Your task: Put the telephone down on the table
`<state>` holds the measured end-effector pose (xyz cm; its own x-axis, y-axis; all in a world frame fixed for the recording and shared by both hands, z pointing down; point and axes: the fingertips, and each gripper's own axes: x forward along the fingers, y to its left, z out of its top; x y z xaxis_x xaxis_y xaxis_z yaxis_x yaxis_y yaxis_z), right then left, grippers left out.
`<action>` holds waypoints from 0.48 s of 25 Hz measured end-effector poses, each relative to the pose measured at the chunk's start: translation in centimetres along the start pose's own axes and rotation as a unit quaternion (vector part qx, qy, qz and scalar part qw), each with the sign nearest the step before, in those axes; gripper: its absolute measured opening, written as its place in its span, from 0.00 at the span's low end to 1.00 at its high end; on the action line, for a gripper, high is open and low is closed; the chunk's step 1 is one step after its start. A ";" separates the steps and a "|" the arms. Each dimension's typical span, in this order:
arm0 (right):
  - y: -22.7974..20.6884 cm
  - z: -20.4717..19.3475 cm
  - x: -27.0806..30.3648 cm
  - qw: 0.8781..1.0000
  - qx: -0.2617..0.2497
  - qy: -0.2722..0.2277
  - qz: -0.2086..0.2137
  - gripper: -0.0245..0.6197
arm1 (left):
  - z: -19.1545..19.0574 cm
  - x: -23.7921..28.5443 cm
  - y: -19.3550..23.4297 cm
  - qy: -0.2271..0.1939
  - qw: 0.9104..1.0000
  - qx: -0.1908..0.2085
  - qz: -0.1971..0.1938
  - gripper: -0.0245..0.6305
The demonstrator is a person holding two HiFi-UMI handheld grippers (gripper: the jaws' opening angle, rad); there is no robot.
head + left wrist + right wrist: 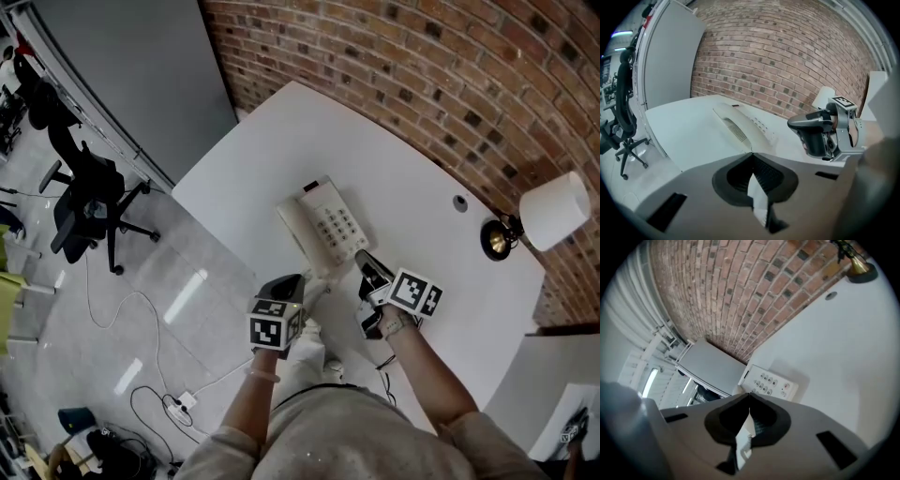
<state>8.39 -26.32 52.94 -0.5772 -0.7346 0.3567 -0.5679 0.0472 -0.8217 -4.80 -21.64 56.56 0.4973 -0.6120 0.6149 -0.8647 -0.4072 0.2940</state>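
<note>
A cream telephone (323, 225) with its handset on the cradle lies flat on the white table (412, 187), near the front edge. My left gripper (300, 279) hovers just short of the phone's near end, jaws shut with nothing between them. My right gripper (362, 256) is beside the phone's near right corner, also shut and empty. In the left gripper view the phone (740, 125) lies just beyond the closed left gripper (751, 153), and the right gripper (799, 123) shows at the right. In the right gripper view the keypad (769, 383) sits just past the closed right gripper (750, 394).
A desk lamp (551, 212) with a white shade and brass base stands at the table's right end against the brick wall (422, 66). A cable hole (459, 202) is near it. A black office chair (86, 202) and floor cables (159, 375) lie left of the table.
</note>
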 end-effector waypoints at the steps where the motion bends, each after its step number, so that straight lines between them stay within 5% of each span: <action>1: 0.3 0.2 -0.3 1.000 -0.029 0.001 0.001 0.05 | 0.4 -0.5 0.2 -0.009 1.000 0.000 0.005 0.04; 12: 1.3 2.3 -3.6 0.978 -0.210 -0.011 -0.006 0.05 | 3.1 -4.9 2.4 -0.082 0.995 0.009 0.063 0.04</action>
<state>11.11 -25.21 49.56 -0.5585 -0.7513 0.3516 -0.7682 0.3085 -0.5609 -9.09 -21.70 51.96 0.3905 -0.7609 0.5182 -0.9205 -0.3307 0.2081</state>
